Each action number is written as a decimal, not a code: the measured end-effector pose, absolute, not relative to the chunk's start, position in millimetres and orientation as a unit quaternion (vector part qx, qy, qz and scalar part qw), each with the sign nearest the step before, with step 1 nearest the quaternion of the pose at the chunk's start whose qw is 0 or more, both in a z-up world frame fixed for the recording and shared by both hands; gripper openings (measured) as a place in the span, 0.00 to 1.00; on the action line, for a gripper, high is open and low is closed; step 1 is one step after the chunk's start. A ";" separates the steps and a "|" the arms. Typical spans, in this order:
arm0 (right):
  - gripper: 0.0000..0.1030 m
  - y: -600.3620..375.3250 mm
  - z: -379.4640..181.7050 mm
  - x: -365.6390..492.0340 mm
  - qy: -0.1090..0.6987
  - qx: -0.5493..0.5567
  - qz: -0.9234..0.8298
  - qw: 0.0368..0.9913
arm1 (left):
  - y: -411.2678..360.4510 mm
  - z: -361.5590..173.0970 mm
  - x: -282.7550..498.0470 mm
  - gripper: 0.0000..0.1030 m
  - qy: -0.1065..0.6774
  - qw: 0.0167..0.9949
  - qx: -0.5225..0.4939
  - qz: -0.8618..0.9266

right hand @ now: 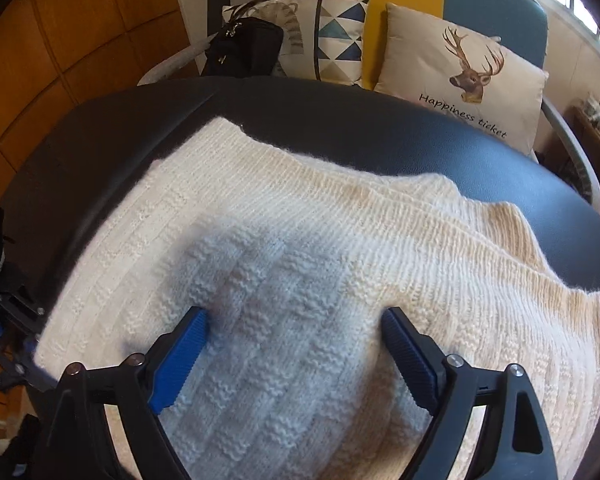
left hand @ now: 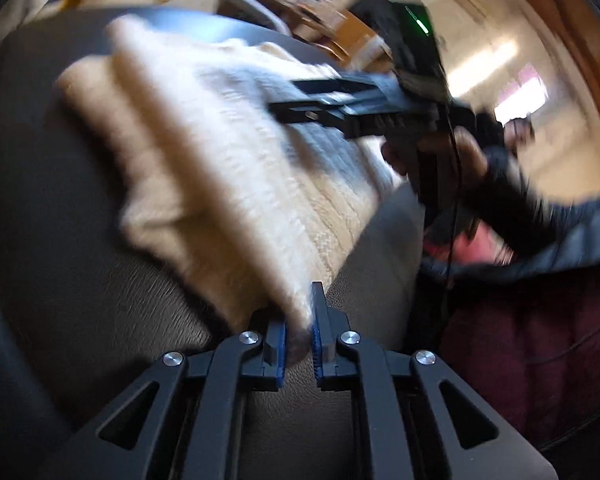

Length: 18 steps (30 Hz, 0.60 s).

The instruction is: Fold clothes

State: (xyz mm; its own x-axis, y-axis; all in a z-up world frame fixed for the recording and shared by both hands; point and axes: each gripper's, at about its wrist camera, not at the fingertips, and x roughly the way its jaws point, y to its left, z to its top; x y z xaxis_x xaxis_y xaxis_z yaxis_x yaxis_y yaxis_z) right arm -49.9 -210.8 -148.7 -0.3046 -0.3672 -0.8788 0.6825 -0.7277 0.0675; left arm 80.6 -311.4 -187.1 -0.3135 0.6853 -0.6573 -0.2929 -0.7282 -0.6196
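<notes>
Blue-padded left gripper [left hand: 299, 330] pinches a corner of the cream knit sweater [right hand: 300, 240], which lies on the dark desk [right hand: 380, 128]. Soft, thick, stretchy: grip edges. Right gripper [right hand: 296, 316] hovers, jaws wide and empty.

place: home living room | signs: deer-print cushion [right hand: 466, 76], patterned cushion [right hand: 340, 36], wood-panelled wall [right hand: 60, 40]

The left gripper [left hand: 299, 330] has its jaws pinched nearly together on cloth; the right gripper [right hand: 294, 330] holds its jaws spread wide.
</notes>
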 end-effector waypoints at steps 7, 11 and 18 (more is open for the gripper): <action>0.86 -208.0 -124.7 -48.2 0.128 0.481 -0.790 0.359 | -305.0 -148.6 101.5 0.14 -0.145 0.252 -0.469 0.834; 0.86 -228.7 -130.4 -45.8 0.158 0.480 -0.786 0.356 | -292.5 -126.4 92.9 0.21 -0.106 0.222 -0.442 0.863; 0.89 -244.6 -146.5 -49.4 0.180 0.482 -0.783 0.350 | -248.8 -143.7 44.4 0.24 0.016 0.091 -0.481 0.872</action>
